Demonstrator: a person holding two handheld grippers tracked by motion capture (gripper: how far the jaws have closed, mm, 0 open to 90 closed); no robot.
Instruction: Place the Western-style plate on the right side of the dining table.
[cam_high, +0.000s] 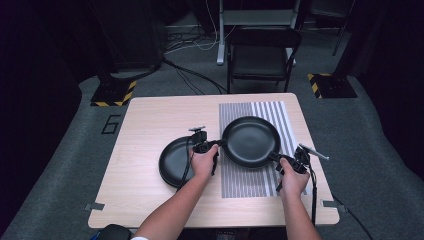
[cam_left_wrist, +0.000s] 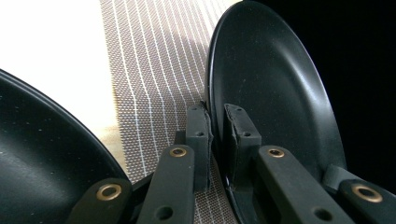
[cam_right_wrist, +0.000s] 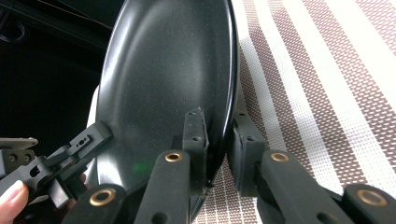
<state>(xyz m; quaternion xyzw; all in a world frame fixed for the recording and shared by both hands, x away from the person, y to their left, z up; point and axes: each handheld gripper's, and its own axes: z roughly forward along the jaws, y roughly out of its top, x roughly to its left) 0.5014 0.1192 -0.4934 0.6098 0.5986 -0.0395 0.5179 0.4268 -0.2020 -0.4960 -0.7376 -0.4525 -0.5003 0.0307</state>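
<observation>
One legible mark — a "6" outline (cam_high: 111, 124) — on the grey floor (cam_high: 60, 165).

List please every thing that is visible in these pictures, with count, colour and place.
Black plate: 1, black, over the striped mat, its rim gripped on two opposite sides.
Second black plate: 1, black, on the table left of the mat.
Striped mat: 1, grey and white, right half of the table.
Table: 1, light wood, centre.
Folding chair: 1, black, behind the table.
Left gripper: 1, black, shut on the plate's left rim.
Right gripper: 1, black, shut on the plate's right rim.
</observation>
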